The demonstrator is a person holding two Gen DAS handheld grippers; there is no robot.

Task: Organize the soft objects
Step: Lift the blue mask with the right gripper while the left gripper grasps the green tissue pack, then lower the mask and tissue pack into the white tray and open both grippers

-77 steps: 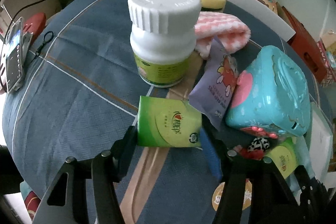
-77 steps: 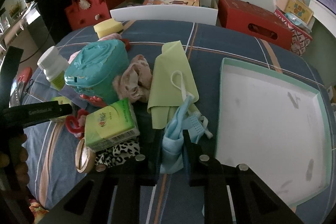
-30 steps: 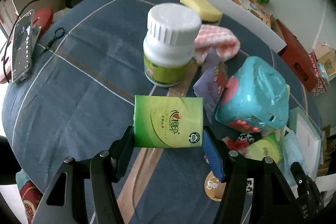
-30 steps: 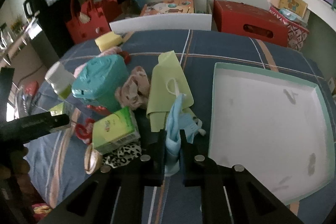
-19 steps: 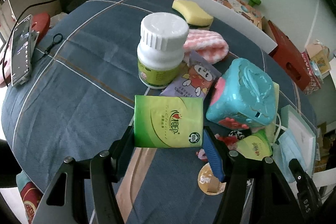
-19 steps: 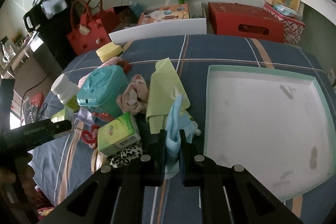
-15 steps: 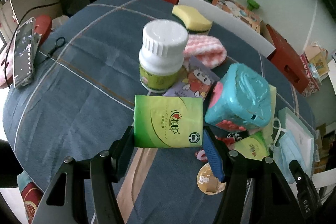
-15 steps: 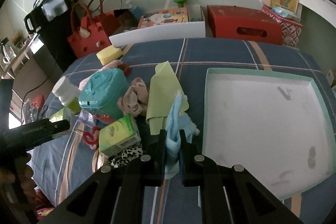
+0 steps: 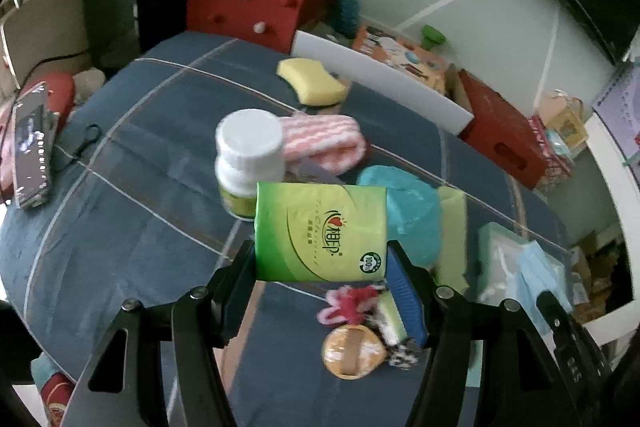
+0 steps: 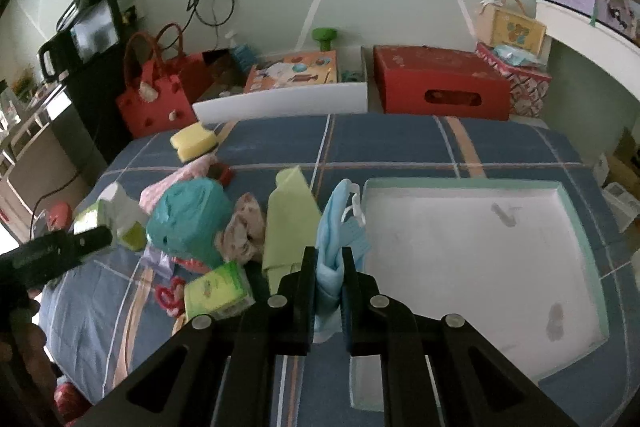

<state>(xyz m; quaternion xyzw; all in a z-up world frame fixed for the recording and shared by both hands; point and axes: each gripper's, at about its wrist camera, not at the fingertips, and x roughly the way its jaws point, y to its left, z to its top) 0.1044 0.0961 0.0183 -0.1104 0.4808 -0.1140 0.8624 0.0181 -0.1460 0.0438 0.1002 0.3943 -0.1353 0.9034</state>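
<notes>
While my left gripper (image 9: 322, 259) is clamping the green tissue pack (image 9: 321, 231) at frame centre, my right gripper (image 10: 328, 277) is pinching the blue face mask (image 10: 331, 241) (lower centre), just left of the white tray (image 10: 476, 243).

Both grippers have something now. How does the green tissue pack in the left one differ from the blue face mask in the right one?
The green tissue pack is a flat, firm rectangle that keeps its shape; the blue face mask is limp cloth, bunched and folded. The pack spans a wide left gripper; the mask is pinched in a nearly shut right gripper. Both are soft, held clear of the blue bedcover.
</notes>
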